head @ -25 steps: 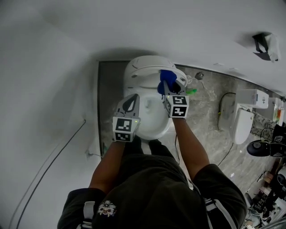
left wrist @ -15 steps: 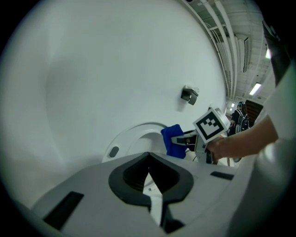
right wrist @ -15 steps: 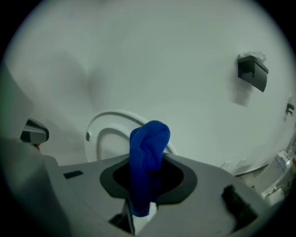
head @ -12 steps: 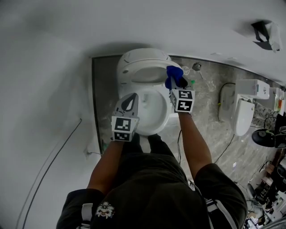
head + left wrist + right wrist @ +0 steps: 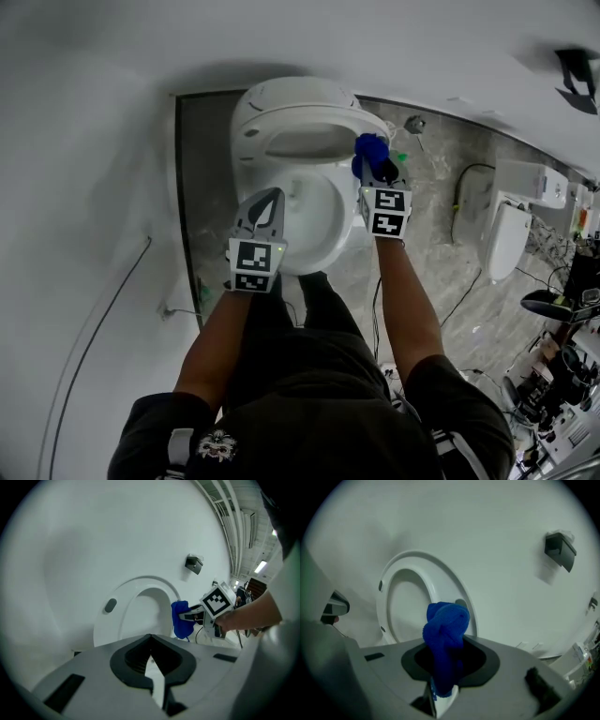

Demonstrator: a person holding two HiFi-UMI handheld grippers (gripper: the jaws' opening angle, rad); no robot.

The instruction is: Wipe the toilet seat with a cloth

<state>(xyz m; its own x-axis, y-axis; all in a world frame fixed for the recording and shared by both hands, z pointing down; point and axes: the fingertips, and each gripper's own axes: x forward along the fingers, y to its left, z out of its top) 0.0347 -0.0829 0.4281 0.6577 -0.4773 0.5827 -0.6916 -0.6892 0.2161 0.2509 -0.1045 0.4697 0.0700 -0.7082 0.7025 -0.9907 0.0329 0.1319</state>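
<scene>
The white toilet (image 5: 309, 220) stands against the wall with its seat (image 5: 300, 127) raised upright. My right gripper (image 5: 375, 167) is shut on a bunched blue cloth (image 5: 370, 148) and holds it at the raised seat's right edge. In the right gripper view the cloth (image 5: 445, 632) sticks up between the jaws in front of the seat ring (image 5: 436, 573). My left gripper (image 5: 263, 208) hovers over the bowl's left rim, shut and empty. The left gripper view shows its closed jaws (image 5: 152, 660), the seat (image 5: 124, 609) and the cloth (image 5: 180, 620) beyond.
A black holder (image 5: 577, 80) hangs on the wall at the right. A second white toilet unit (image 5: 506, 248) and cables lie on the grey marble floor (image 5: 431, 225) to the right. A thin cable (image 5: 103, 309) runs down the white wall at left.
The right gripper has carried the blue cloth from the middle of the raised seat out to its right edge. The left gripper has stayed shut over the bowl.
</scene>
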